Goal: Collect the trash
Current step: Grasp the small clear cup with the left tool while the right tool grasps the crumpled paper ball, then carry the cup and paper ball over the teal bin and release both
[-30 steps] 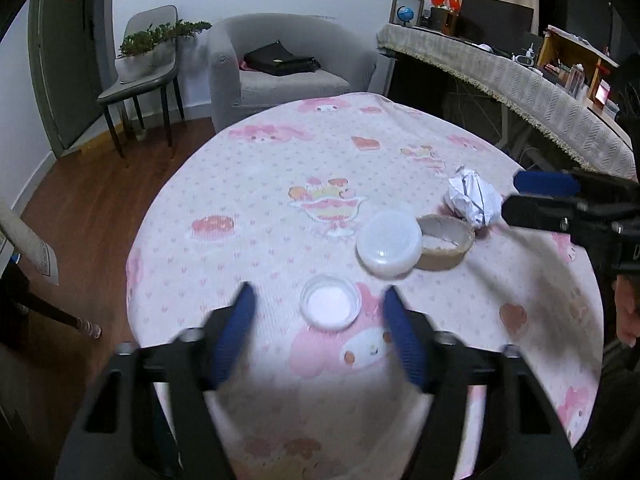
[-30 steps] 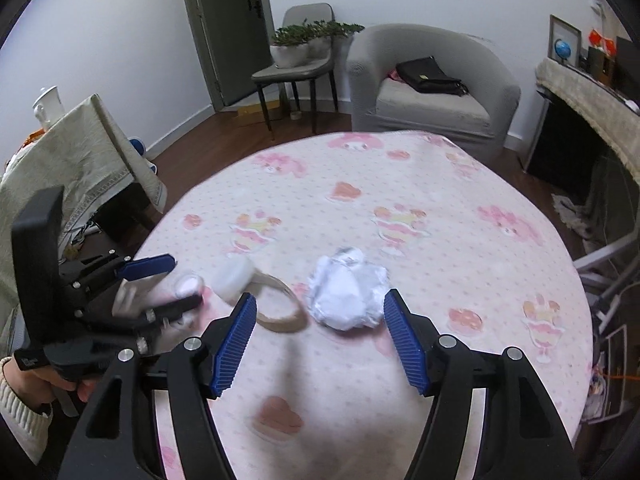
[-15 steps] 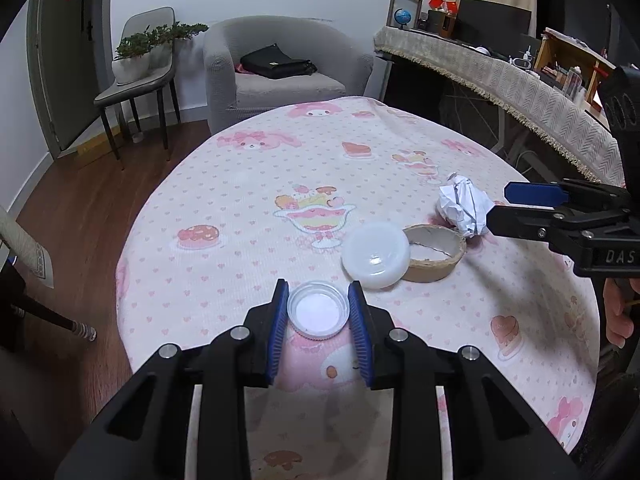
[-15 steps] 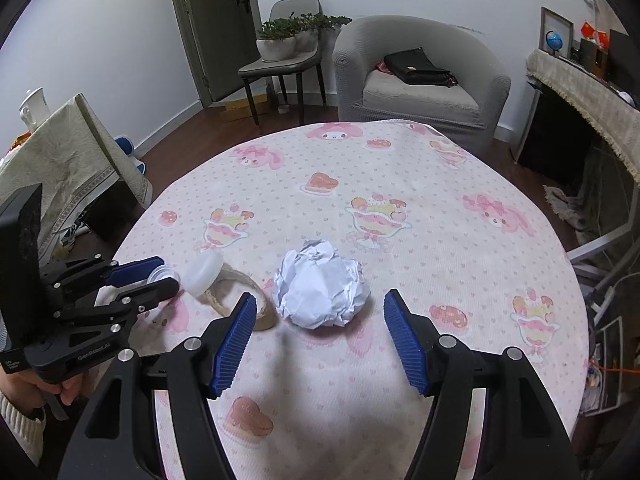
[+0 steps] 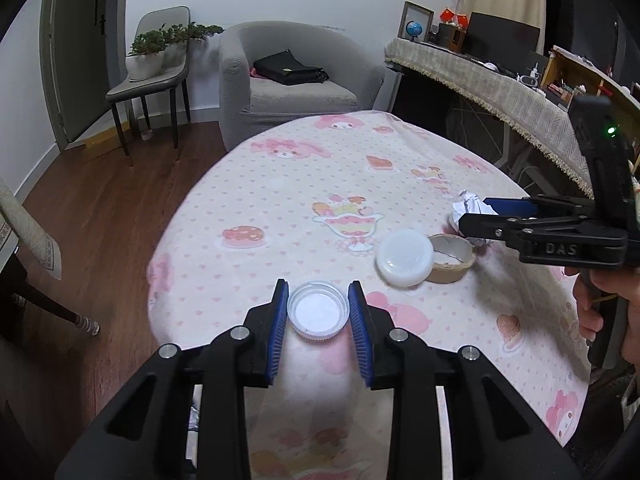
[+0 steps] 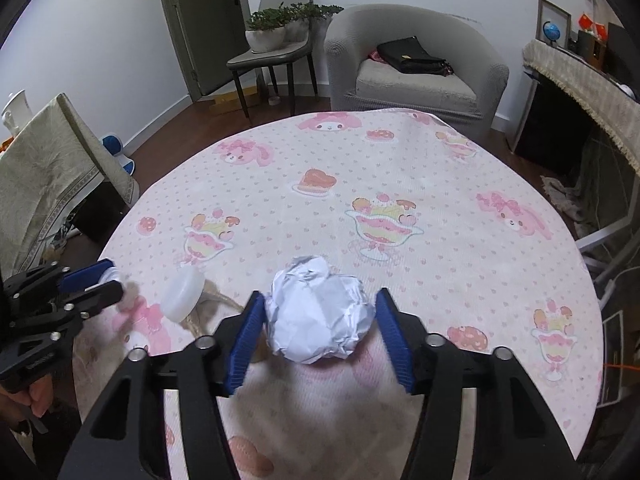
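A small white plastic cap lies on the pink tablecloth, and my left gripper is shut on it, one blue pad on each side. A crumpled white paper ball lies between the pads of my right gripper; the left pad touches it, the right pad stands just off it. The ball also shows in the left wrist view. A round white lid leans on a brown cardboard tape ring between the two grippers.
The round table has a pink cartoon-print cloth. A grey armchair with a black bag stands behind it, a chair with potted plants to its left, a covered sideboard on the right.
My left gripper closed from wide open onto the white cap. My right gripper moved forward around the paper ball and its jaws narrowed toward it.
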`<state>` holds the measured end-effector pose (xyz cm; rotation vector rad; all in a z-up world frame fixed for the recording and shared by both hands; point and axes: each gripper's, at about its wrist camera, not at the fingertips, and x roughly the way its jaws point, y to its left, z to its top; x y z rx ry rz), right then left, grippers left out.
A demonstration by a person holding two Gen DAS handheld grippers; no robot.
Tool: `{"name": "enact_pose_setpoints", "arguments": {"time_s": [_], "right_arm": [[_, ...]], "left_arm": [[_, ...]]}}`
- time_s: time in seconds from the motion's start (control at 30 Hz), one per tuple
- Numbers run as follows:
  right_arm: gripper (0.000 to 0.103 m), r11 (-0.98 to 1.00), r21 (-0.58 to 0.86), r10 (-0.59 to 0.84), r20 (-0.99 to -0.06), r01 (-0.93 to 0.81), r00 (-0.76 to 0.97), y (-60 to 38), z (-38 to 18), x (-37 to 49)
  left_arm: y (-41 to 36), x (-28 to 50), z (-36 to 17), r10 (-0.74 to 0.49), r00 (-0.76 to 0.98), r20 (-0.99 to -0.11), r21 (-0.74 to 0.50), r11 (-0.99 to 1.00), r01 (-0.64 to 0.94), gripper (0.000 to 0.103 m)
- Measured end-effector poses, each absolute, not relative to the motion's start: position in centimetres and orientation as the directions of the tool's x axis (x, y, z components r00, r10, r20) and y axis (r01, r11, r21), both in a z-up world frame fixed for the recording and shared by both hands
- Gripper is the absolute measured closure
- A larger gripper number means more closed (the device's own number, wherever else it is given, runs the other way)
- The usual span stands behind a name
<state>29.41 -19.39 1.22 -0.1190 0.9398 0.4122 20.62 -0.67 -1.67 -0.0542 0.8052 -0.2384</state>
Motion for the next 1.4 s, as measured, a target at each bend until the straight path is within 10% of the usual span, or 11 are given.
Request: {"name": "enact_pose_setpoints", "arguments": {"time_s": [1.4], "right_arm": [[0.053, 0.758, 0.035, 0.460, -0.737, -0.651, 0.496, -1.0, 4.9, 23.8]], "left_arm": [[18.1, 13.4, -4.3, -0.032, 0.649, -0.760, -0.147, 0.981, -0.125, 0.070]]}}
